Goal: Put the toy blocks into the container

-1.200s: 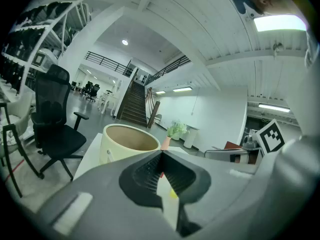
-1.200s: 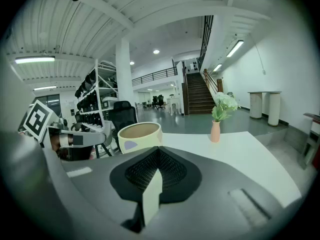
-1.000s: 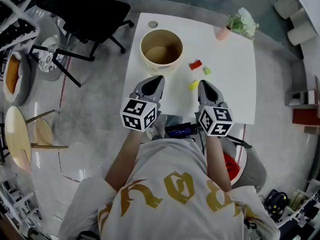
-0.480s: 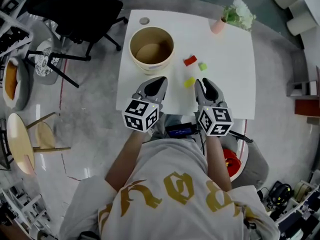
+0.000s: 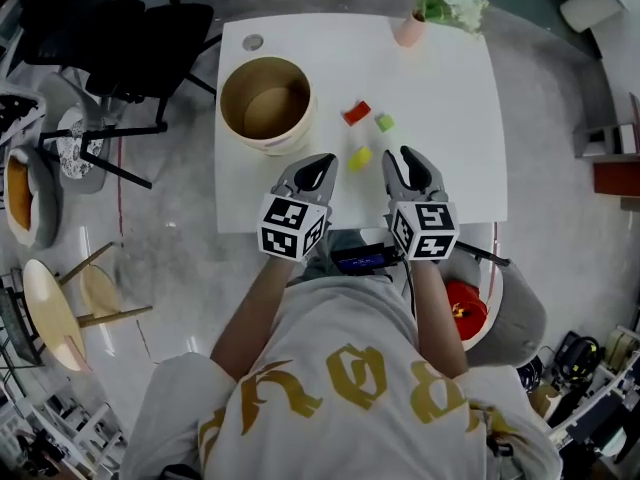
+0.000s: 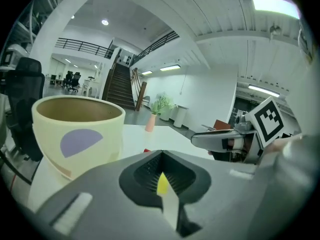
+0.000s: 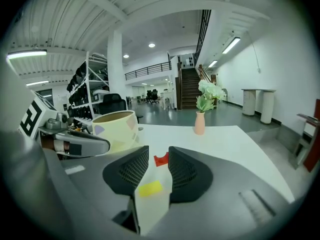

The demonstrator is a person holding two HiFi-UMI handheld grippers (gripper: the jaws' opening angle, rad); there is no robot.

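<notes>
On the right gripper (image 7: 158, 153), pads partly apart, just been opening, clamped on nothing. Frames the yellow block (image 7: 150, 188) in the gap, flat on the white table (image 7: 235, 144) and untouched. Frames the red block (image 7: 161, 159) farther along the same line. Points downward over the table's near edge.

On the left gripper (image 6: 161, 159), pads all but together, with only a sliver of a slit, gripping nothing. Shows a thin strip of yellow through that slit. Hangs just beside the right one, over the same near edge.

In the head view, between the two gripper tips and slightly ahead: the yellow block, apart from both. Beyond it the red block, and just right of that the green block (image 5: 384, 122). All three loose on the table, none in the container (image 5: 292, 138).

Left of the blocks and ahead of the left gripper: that container, a pale round tub, upright and open-topped. Carries a purple patch on its wall in the left gripper view.

Farther out, at the table's far edge: a pink vase (image 5: 408, 30) with green and white flowers. Near the far left corner, a small round disc (image 5: 253, 42). Off the table to the left, a black office chair (image 5: 120, 38) on the grey floor.
</notes>
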